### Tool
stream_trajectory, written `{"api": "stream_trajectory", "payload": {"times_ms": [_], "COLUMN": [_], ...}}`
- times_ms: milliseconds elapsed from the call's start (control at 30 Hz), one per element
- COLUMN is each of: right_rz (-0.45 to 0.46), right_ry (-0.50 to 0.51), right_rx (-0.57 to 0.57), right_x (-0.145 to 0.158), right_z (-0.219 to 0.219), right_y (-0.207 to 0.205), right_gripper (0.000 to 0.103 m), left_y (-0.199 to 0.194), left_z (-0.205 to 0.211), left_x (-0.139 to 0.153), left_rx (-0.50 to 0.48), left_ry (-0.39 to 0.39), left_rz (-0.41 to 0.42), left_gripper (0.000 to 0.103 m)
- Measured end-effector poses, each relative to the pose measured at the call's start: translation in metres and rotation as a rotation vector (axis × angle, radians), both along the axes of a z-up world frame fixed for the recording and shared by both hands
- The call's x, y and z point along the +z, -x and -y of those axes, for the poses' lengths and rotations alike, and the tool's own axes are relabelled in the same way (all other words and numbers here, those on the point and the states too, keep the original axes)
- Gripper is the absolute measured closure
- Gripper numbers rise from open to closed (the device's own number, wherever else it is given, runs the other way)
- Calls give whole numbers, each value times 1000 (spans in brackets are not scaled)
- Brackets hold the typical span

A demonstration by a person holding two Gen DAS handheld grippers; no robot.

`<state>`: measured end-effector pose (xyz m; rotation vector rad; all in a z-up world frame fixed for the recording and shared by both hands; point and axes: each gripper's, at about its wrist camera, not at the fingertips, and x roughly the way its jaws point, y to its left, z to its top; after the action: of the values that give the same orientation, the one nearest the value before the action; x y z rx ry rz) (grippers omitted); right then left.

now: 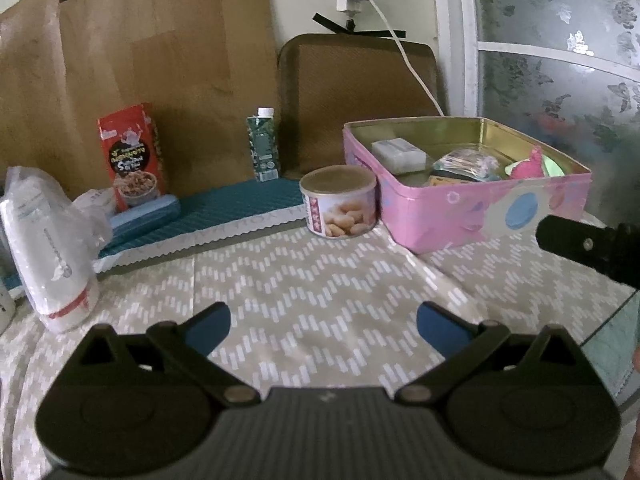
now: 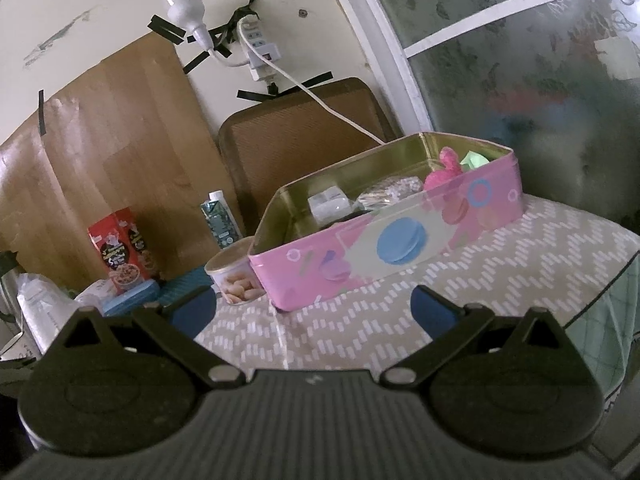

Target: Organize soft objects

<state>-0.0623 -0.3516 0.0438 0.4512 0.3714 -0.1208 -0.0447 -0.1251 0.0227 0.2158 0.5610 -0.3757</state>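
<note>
A pink tin box (image 1: 460, 216) (image 2: 360, 256) stands open on the patterned tablecloth. Inside it lie a white tissue pack (image 1: 398, 154) (image 2: 328, 202), a clear crinkly packet (image 1: 466, 162) (image 2: 390, 190), a pink plush toy (image 1: 530, 164) (image 2: 442, 168) and something green (image 1: 554, 168) (image 2: 474, 160). My left gripper (image 1: 324, 324) is open and empty above the cloth, in front of the box. My right gripper (image 2: 312, 308) is open and empty, just short of the box's near wall; part of it shows at the right edge of the left wrist view (image 1: 588, 248).
A round cookie can (image 1: 340, 202) (image 2: 236, 276) stands left of the box. A red cereal box (image 1: 132, 160) (image 2: 122, 250), a green carton (image 1: 264, 146) (image 2: 220, 220), a blue case (image 1: 144, 216) and a white plastic-wrapped pack (image 1: 48, 248) stand at the left. The table edge (image 1: 612, 316) runs at right.
</note>
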Motion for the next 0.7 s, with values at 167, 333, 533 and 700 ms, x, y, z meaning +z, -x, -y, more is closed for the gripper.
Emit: {"api": "stream_trajectory", "payload": {"times_ms": [167,333,533,700], "right_rz": [-7,-6,-9,-11], "right_ry": [-4,-3,-12,-17], "right_rx": [-2,-8,-16,-19], "right_x": [-2,-3,-5,-5], "right_z": [1,1,4,6], "right_y": [0,0,-1,-1], "right_gripper": [0,0,0,0], "left_y": [0,1,-1,-2], "left_z": [2,5,7,11], "left_x": [0,2,1,-1], "left_rx": [27,39,38,20], "left_ry": [-22,-42,-51,-53], "left_rz": [23,29,16,-19], "left_gripper": [0,0,0,0]}}
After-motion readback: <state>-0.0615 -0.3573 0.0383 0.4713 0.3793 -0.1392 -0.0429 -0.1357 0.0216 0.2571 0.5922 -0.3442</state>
